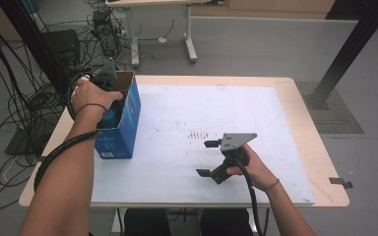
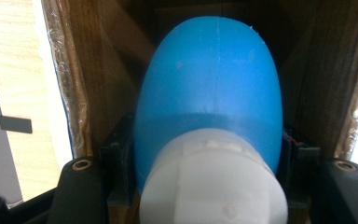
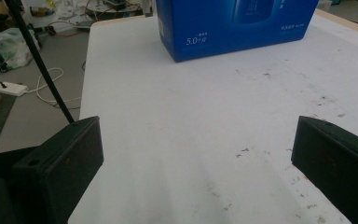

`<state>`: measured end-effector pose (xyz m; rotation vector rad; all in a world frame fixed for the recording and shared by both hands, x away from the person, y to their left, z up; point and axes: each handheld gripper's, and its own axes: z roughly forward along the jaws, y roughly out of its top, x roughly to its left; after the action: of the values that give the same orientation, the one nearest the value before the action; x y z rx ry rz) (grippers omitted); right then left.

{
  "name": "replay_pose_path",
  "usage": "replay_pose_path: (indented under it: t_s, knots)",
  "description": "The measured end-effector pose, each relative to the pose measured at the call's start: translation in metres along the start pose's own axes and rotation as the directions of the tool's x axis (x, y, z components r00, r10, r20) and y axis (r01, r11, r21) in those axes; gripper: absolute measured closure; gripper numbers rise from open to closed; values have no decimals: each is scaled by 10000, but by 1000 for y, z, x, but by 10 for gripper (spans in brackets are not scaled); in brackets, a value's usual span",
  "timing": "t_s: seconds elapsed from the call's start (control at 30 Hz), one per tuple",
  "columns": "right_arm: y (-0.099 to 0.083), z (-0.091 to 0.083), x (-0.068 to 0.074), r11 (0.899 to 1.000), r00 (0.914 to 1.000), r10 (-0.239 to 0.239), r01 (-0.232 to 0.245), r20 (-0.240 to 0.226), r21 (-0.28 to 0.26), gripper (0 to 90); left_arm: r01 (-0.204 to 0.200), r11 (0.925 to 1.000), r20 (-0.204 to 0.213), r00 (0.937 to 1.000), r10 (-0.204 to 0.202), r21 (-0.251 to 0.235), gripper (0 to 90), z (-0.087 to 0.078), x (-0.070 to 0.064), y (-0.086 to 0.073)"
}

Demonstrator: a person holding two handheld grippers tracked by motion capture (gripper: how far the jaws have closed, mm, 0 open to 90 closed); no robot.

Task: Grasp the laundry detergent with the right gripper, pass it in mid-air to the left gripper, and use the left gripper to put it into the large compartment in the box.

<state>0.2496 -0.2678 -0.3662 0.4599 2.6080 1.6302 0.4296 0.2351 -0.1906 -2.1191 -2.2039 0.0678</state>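
My left gripper (image 2: 205,186) clamps the blue bottle (image 2: 209,84) just above its white cap (image 2: 212,182), inside the blue carton (image 1: 120,123) at upper left; smooth plastic, probably slippery and light; right gripper (image 1: 211,157) gapes empty.

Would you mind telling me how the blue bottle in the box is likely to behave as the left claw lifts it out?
The blue bottle has a smooth, rounded body, so it may slip between the jaws of the left claw. It looks like rigid plastic, probably not fragile. The open-topped blue box stands tall and narrow, so it might tip if the bottle drags on its walls.
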Motion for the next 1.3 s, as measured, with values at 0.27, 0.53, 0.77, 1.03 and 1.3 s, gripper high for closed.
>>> replay_pose_path:
  t_s: [0.27,0.53,0.77,1.03,1.3]
  knots:
    - [-1,1,-1,10000,10000,26,-26,-41,22,22,18,10000,-9,10000,-18,24,373,0,-1,0]
    - [-1,2,-2,10000,10000,43,-43,-54,1,22,48,10000,-16,10000,-48,64,373,0,-2,1]
    - [-2,3,-2,10000,9999,77,-77,-70,9,22,56,9999,-1,10000,-56,84,373,0,-1,2]
    - [-2,3,-2,10000,9999,63,-63,-81,-9,22,8,10000,37,10000,-9,78,373,0,1,1]
    - [-1,4,-2,10000,10000,44,-45,-86,-5,22,57,9999,12,10000,-57,107,374,0,-1,2]
